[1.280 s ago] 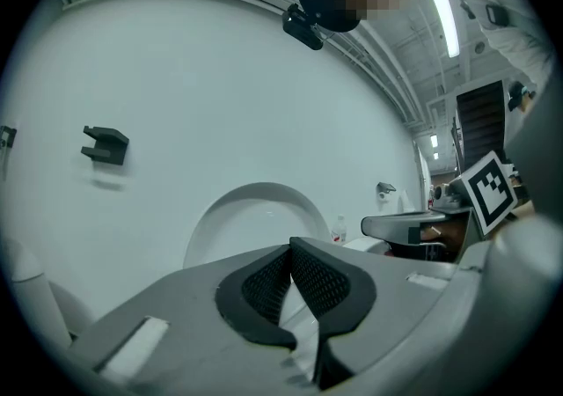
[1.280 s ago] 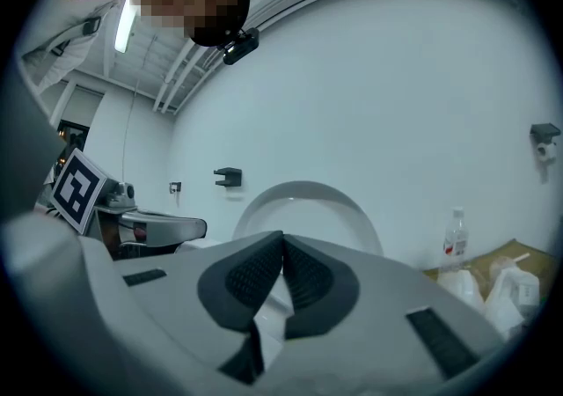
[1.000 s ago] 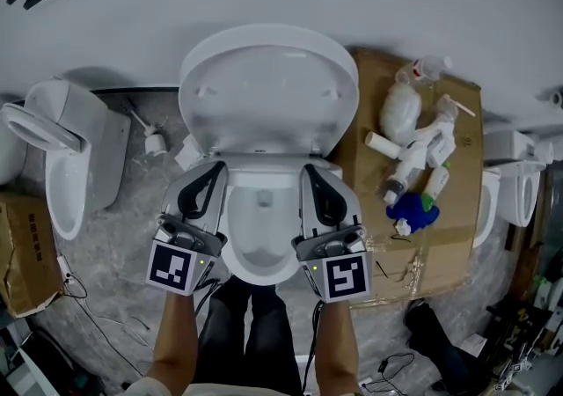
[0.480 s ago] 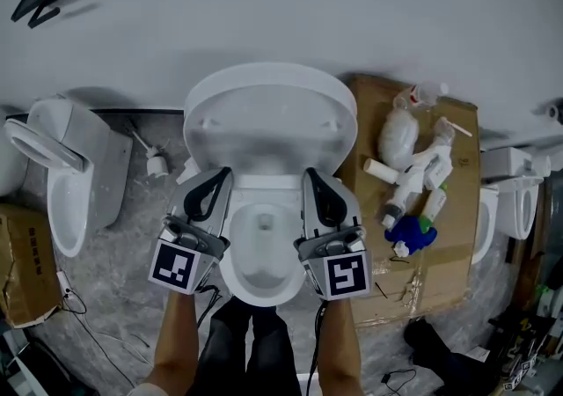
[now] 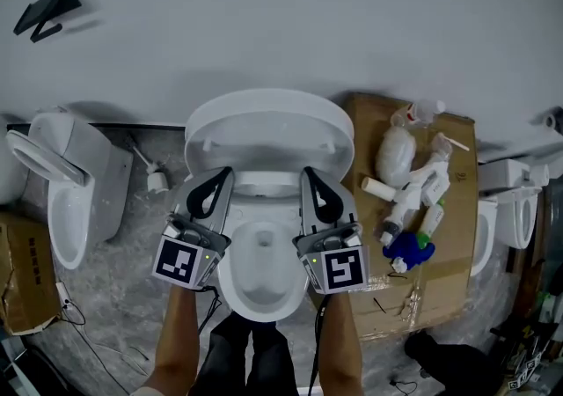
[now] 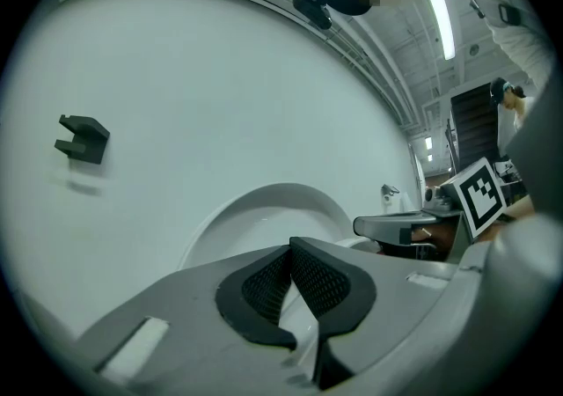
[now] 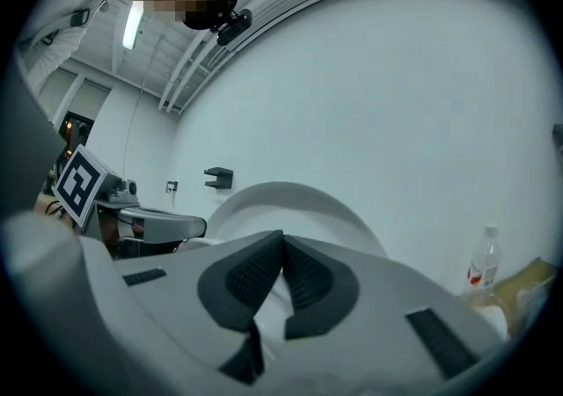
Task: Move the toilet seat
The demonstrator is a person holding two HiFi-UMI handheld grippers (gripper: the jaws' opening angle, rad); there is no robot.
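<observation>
In the centre of the head view stands a white toilet bowl [image 5: 255, 284], and the toilet seat [image 5: 268, 132] is tipped up against the pale wall behind it; seat and lid seem to be folded up as 1 piece, though the steep view leaves that unsure. The left gripper [image 5: 215, 178] is over the bowl's left rim and the right gripper [image 5: 310, 177] over its right rim, both pointing toward the raised seat and just short of its lower edge. Each gripper's 2 jaws are pressed together with nothing between them. At the right of the frame, a flattened cardboard sheet [image 5: 444, 267] carries several white bottles [image 5: 413, 181] and a blue object [image 5: 409, 248]. A second toilet [image 5: 75, 192] stands at the left, and a black bracket [image 5: 46, 9] is fixed on the wall at upper left.
</observation>
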